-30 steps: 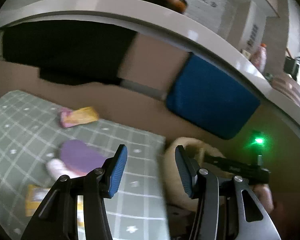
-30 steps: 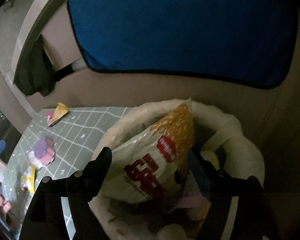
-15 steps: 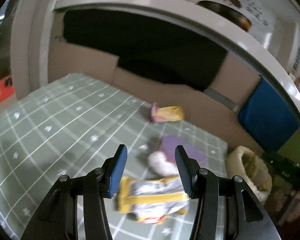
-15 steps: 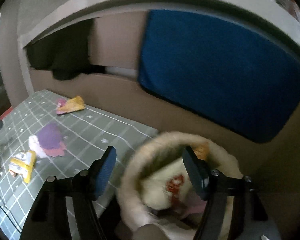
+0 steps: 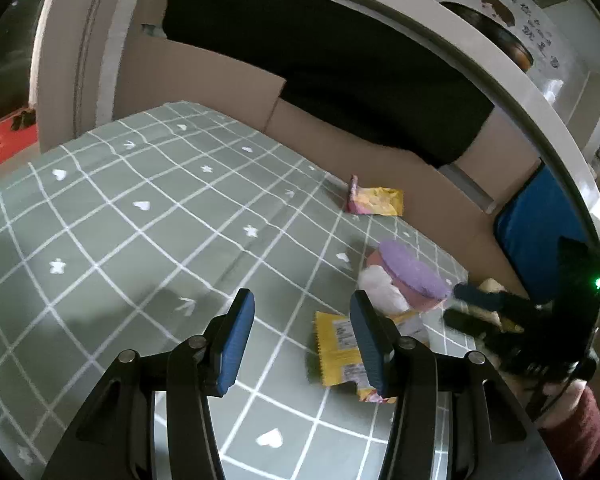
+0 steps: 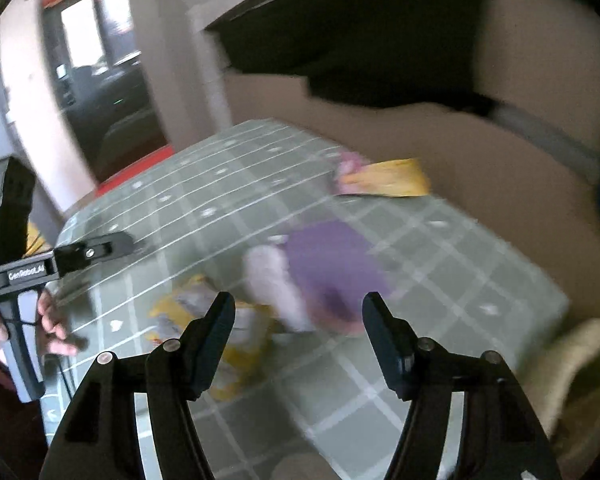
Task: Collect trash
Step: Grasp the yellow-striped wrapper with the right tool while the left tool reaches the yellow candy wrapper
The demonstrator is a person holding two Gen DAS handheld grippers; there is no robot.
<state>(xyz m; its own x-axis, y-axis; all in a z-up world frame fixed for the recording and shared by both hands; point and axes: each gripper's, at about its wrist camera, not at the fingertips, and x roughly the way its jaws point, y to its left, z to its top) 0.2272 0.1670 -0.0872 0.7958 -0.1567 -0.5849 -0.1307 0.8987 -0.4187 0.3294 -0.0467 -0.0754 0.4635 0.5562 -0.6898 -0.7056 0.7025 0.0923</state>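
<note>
Currently both grippers, left [image 5: 302, 338] and right [image 6: 299, 334], had jaws spread, empty. Yellow wrapper [image 5: 342, 354] lay just beside the purple packet [image 5: 414, 276] on the surface [image 5: 140, 220]; looked light, crinkly, best pinched at an edge.

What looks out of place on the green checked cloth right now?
Three pieces of litter lie loose on the green checked cloth: a yellow snack wrapper nearest the left claw, a crumpled purple and white packet beyond it, and a yellow and pink wrapper by the cardboard wall. Nothing looks spilled.
</note>
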